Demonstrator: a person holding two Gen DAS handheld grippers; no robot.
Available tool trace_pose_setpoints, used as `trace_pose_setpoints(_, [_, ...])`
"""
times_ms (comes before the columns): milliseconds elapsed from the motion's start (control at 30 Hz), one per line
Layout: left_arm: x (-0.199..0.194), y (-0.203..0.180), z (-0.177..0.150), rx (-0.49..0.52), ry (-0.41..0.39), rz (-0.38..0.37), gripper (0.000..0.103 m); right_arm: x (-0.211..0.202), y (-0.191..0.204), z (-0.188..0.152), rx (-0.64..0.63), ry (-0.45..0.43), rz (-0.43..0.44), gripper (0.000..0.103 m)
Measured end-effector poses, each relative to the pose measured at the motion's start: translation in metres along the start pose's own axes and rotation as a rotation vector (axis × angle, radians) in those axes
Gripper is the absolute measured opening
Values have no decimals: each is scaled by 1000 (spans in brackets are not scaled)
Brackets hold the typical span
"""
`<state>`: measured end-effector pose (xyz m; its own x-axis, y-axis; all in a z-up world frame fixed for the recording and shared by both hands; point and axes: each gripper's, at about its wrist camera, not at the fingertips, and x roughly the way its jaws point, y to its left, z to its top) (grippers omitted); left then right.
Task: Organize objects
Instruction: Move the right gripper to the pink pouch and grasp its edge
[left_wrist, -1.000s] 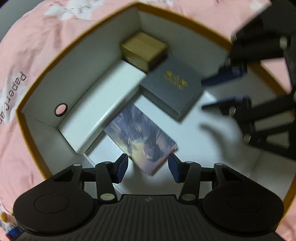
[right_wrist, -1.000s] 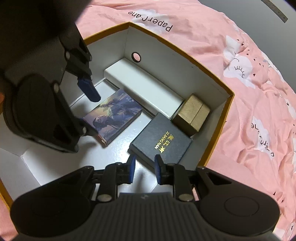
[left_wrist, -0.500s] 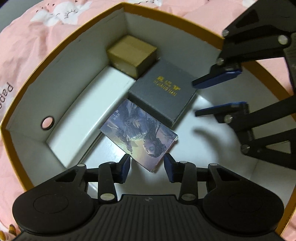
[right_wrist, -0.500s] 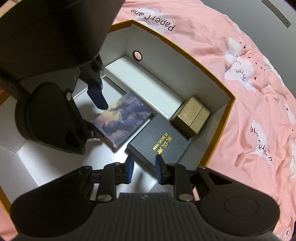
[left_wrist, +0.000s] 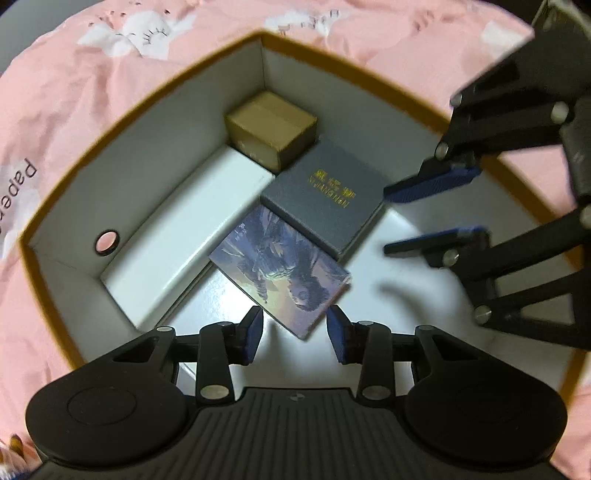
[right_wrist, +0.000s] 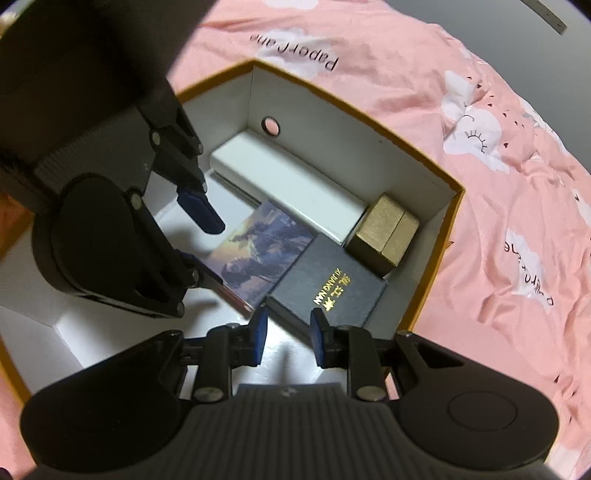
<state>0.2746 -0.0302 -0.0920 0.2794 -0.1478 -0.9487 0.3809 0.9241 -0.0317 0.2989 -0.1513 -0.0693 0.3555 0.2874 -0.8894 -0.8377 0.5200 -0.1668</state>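
Since a second ago illustrated box (left_wrist: 280, 269) slid against dark grey box (left_wrist: 325, 195), left gripper (left_wrist: 295, 334) jaws narrowed, apart above its near corner, gripping nothing, right gripper (right_wrist: 286, 332) narrowly parted, empty, over grey box's near edge, both boxes mid-floor of orange-rimmed carton (left_wrist: 166, 96), white box (left_wrist: 188, 229) along far wall, tan box (left_wrist: 271, 127) in corner.

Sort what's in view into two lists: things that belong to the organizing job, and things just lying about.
Belongs to the job:
- open cardboard box
- long white box
- small tan box
- dark grey box with gold lettering
- picture-cover book
- left gripper
- right gripper

Just lying about:
- pink bedsheet with cloud print
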Motion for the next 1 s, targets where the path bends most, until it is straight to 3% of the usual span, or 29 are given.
trace_pose_setpoints(133, [-43,-1,-14,-57,-114,-3,45,-22,8,0,68,-85,-6,40])
trace_pose_setpoints(300, [-112,15,-43,-212,-251,-42,45,-57,21,3,179,-247,47,40])
trace_pose_setpoints(400, [-140,32,-60,-303,-303,-37,45,-70,36,13,194,-270,99,40])
trace_pose_setpoints(533, [-147,40,-85,-408,-307,95,45,-81,69,26,149,-316,144,41])
trace_pose_setpoints(700, [-149,52,-136,-572,-296,122,40,-81,115,40,133,-365,223,41])
trace_pose_setpoints(767, [-146,53,-157,-617,-269,144,37,-71,133,46,143,-342,258,41])
trace_pose_setpoints(833, [-140,56,-173,-654,-238,162,28,-58,150,51,159,-306,287,39])
trace_pose_setpoints(1000, [-129,60,-207,-691,-171,205,27,-29,184,54,146,-218,282,39])
